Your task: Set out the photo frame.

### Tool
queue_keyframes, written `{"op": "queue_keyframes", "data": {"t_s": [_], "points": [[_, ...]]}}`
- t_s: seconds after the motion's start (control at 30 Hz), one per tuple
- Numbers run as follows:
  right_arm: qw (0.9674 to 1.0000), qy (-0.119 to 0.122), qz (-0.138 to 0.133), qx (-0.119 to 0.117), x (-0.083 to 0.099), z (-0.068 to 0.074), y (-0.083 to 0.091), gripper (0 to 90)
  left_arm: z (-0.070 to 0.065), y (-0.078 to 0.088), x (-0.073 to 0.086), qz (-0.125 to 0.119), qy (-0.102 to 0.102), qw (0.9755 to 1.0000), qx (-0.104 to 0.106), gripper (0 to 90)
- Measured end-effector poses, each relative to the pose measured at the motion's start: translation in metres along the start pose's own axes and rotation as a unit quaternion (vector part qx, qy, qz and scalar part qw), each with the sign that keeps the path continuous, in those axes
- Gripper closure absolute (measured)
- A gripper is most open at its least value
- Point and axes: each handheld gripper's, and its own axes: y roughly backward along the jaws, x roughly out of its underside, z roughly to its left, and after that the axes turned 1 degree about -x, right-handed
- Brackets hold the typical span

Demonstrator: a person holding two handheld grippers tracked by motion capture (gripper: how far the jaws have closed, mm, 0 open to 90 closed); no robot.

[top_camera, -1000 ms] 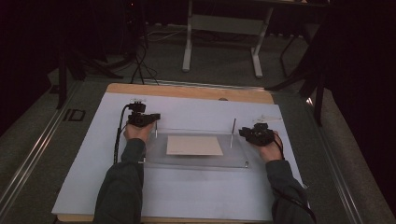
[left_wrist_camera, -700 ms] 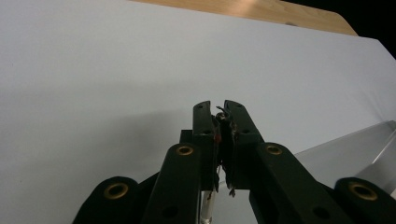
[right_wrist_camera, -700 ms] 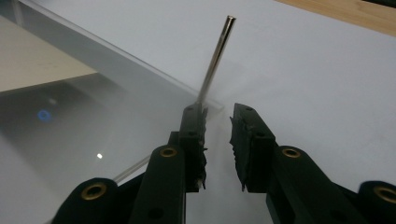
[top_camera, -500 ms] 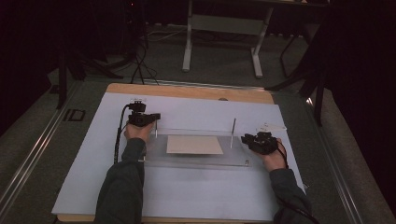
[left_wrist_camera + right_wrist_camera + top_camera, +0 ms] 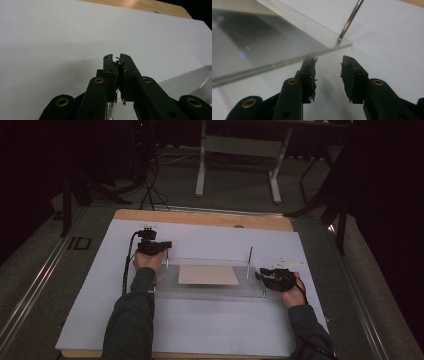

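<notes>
Clear acrylic plate (image 5: 274, 42) lies just beside the right gripper (image 5: 328, 67), whose jaws stand wide apart; the left gripper (image 5: 116, 58) clamps a thin metal rod (image 5: 111, 110).

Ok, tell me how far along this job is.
Done: the tan sheet lies flat on the clear plate, between two upright rods. In hand: the left gripper is shut, apparently on the left rod. The right gripper is open and empty at the plate's corner, just short of the right rod. Left: that gripper has yet to close on anything.
</notes>
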Motion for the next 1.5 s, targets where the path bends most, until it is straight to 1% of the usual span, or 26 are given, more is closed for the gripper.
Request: {"op": "queue_keyframes", "data": {"t_s": [0.1, 0.2, 0.23, 0.4, 0.47, 0.5, 0.53, 0.57, 0.63, 0.7, 0.83, 0.9, 0.97, 1.0, 1.13, 1.23, 1.33, 1.37, 1.43, 1.5], "points": [[1.0000, 0.005, -0.001, 0.000, -0.001, 0.001, 0.000, 61.9, 0.000, 0.000, 0.000, 0.000, 0.000, 1.0000, 0.000, 84.7], [1.0000, 0.009, -0.002, -0.002, -0.001, 0.001, -0.002, 59.5, 0.001, 0.000, 0.000, 0.001, 0.001, 1.0000, 0.002, 84.7], [0.9999, 0.011, -0.003, -0.003, -0.001, 0.001, -0.002, 57.4, 0.001, 0.000, 0.000, 0.002, 0.002, 1.0000, 0.003, 84.7], [0.9995, 0.027, -0.013, -0.013, -0.001, 0.003, -0.003, 55.0, 0.001, -0.001, -0.001, 0.005, 0.004, 1.0000, 0.003, 84.6], [0.9994, 0.028, -0.014, -0.015, -0.002, 0.004, -0.003, 54.3, 0.001, -0.001, -0.001, 0.005, 0.005, 1.0000, 0.003, 84.6], [0.9992, 0.032, -0.017, -0.018, -0.002, 0.004, -0.003, 54.3, 0.001, -0.001, -0.001, 0.005, 0.005, 1.0000, 0.003, 84.6], [0.9985, 0.045, -0.026, -0.018, -0.003, 0.007, -0.003, 49.9, 0.003, -0.001, -0.002, 0.006, 0.010, 0.9999, 0.009, 84.4], [0.9980, 0.052, -0.030, -0.019, -0.003, 0.008, -0.003, 49.6, 0.003, -0.001, -0.002, 0.007, 0.013, 0.9998, 0.012, 84.3], [0.9973, 0.059, -0.037, -0.023, -0.005, 0.011, -0.004, 48.3, 0.004, -0.001, -0.003, 0.010, 0.014, 0.9998, 0.012, 84.2], [0.9970, 0.063, -0.040, -0.021, -0.006, 0.011, -0.004, 47.6, 0.004, -0.001, -0.003, 0.010, 0.016, 0.9997, 0.013, 84.2], [0.9969, 0.052, -0.055, -0.022, -0.007, 0.009, -0.005, 47.1, 0.004, -0.002, -0.003, 0.010, 0.018, 0.9997, 0.014, 84.2], [0.9968, 0.053, -0.057, -0.019, -0.007, 0.009, -0.005, 45.7, 0.004, -0.002, -0.003, 0.010, 0.018, 0.9997, 0.013, 84.3], [0.9963, 0.060, -0.060, -0.013, -0.008, 0.011, -0.007, 41.4, 0.004, -0.002, -0.003, 0.012, 0.016, 0.9997, 0.012, 84.3], [0.9961, 0.062, -0.062, -0.013, -0.009, 0.011, -0.008, 40.8, 0.004, -0.002, -0.003, 0.012, 0.015, 0.9997, 0.012, 84.3], [0.9959, 0.061, -0.065, -0.015, -0.009, 0.012, -0.009, 41.5, 0.005, -0.002, -0.004, 0.014, 0.019, 0.9996, 0.016, 84.0], [0.9957, 0.064, -0.066, -0.014, -0.009, 0.012, -0.009, 41.5, 0.004, -0.002, -0.005, 0.018, 0.012, 0.9997, 0.012, 84.0], [0.9954, 0.067, -0.067, -0.011, -0.010, 0.013, -0.010, 41.1, 0.003, -0.003, -0.005, 0.018, 0.012, 0.9997, 0.009, 84.0], [0.9947, 0.070, -0.072, -0.021, -0.011, 0.016, -0.011, 41.3, 0.003, -0.003, -0.005, 0.017, 0.012, 0.9997, 0.009, 84.0], [0.9942, 0.074, -0.074, -0.026, -0.013, 0.019, -0.012, 43.0, 0.004, -0.003, -0.005, 0.017, 0.013, 0.9997, 0.009, 84.0], [0.9942, 0.075, -0.073, -0.026, -0.015, 0.020, -0.012, 43.1, 0.004, -0.003, -0.005, 0.016, 0.014, 0.9997, 0.009, 83.8]]}}
